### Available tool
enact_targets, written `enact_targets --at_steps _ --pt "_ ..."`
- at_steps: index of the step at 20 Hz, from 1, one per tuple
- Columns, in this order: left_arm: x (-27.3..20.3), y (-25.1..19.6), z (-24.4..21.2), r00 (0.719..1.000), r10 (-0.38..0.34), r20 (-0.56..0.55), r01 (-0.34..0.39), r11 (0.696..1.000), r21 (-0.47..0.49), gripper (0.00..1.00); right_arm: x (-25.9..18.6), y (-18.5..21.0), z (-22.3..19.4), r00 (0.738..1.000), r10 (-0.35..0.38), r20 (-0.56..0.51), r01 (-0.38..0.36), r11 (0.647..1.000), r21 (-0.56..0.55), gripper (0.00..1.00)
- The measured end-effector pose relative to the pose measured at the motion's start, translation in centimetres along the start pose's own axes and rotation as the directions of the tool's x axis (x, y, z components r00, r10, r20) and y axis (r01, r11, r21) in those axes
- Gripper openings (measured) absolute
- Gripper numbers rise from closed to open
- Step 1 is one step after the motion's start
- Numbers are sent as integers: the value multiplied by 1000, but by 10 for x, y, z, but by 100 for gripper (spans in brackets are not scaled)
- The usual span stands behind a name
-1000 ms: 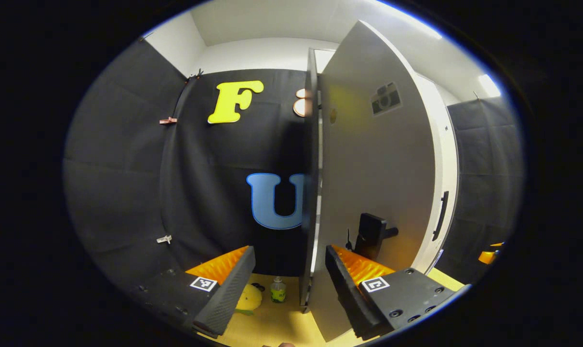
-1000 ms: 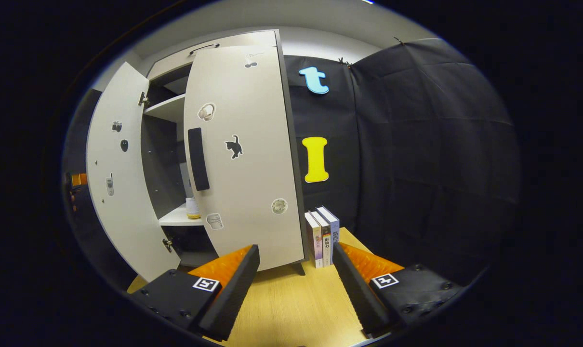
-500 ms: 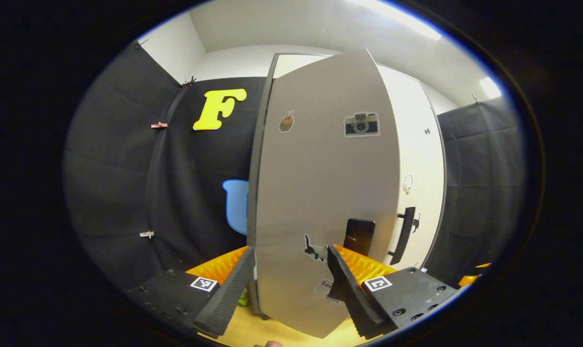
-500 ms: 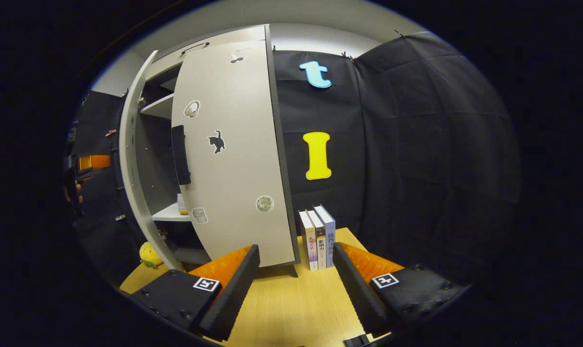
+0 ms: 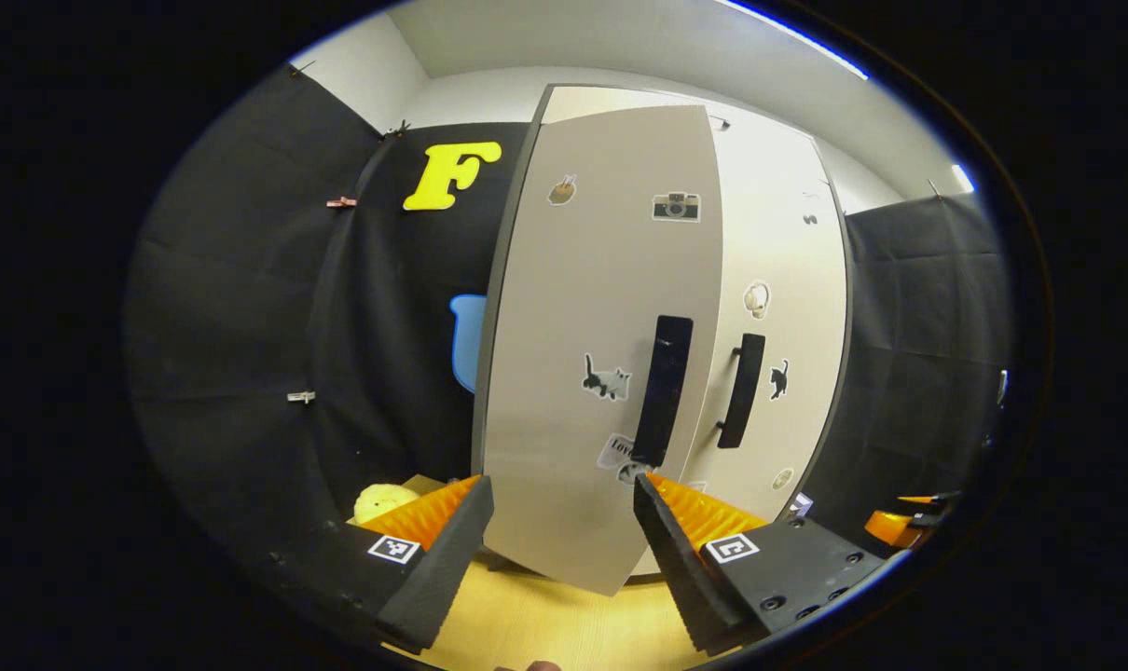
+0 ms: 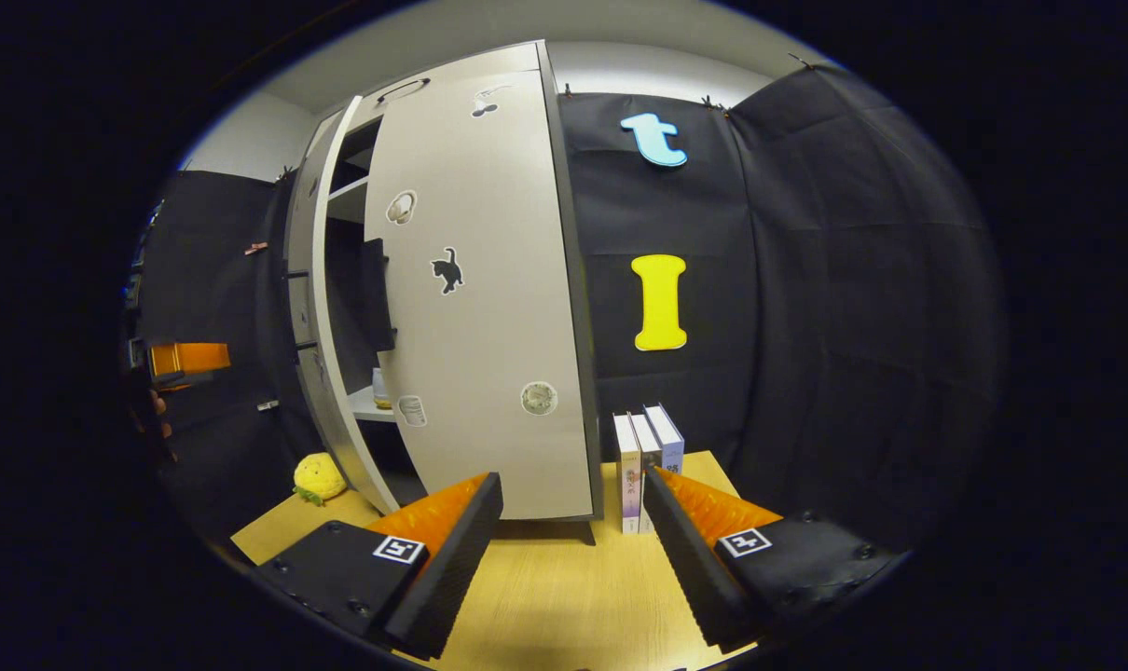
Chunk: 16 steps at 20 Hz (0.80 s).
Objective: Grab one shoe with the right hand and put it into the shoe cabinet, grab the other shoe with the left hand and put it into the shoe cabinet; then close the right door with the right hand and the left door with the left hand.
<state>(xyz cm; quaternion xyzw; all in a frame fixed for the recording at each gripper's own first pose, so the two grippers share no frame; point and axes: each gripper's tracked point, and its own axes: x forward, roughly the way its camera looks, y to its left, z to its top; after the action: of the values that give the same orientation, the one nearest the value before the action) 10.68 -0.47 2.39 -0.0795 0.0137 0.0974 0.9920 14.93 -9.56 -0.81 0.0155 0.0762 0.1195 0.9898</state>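
Grey left door remains slightly ajar, right door appears closed, and both spread tools, left tool and right tool, grip nothing.

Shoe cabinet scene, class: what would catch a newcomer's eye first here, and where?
The tall pale shoe cabinet stands on the wooden table, its left door slightly ajar, its doors dotted with stickers such as a black cat. Three upright books stand right of it, and a yellow plush toy lies at its left foot.
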Motion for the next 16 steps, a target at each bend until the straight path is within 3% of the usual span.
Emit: enact_targets --at_steps 6,16 --pt "-33 34 -18 999 34 -29 -35 999 -23 95 -22 37 6 999 -32 34 31 999 37 98" --pt "-77 72 -52 998 14 -63 -10 998 68 95 -55 110 -27 1000 -1 -20 1 1000 6 98"
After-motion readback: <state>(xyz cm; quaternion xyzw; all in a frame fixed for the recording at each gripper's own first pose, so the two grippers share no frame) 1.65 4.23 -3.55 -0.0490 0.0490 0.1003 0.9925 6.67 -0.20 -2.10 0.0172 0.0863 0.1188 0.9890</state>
